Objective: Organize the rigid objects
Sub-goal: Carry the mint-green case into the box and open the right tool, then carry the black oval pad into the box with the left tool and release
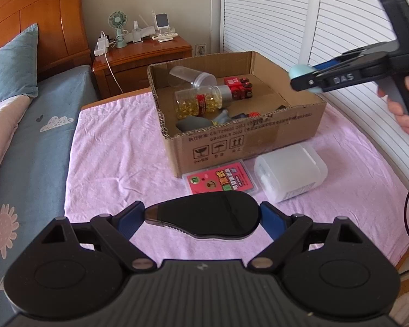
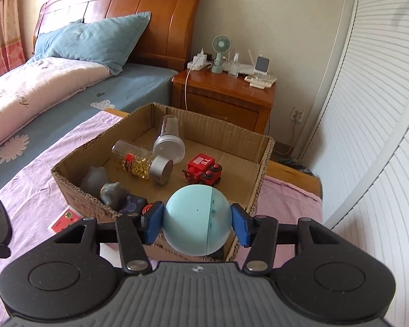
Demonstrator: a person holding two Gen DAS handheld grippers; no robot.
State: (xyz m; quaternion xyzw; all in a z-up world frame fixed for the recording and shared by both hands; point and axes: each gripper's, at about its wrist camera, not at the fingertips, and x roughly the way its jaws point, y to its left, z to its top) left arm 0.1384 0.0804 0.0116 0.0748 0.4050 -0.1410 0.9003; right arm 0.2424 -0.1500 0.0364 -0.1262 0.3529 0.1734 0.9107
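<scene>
We held the blue ball (image 2: 195, 219) tight in our right claw (image 2: 196, 222) over the box (image 2: 76, 190), pads on its round sides because it looked hard, light and slippery, while our left claw (image 1: 201, 218) gripped a smooth black case (image 1: 204, 218).

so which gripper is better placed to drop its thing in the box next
Right. The right gripper holds the blue ball right at the near wall of the box. The left gripper, holding a black case, is farther back over the pink cloth.
</scene>
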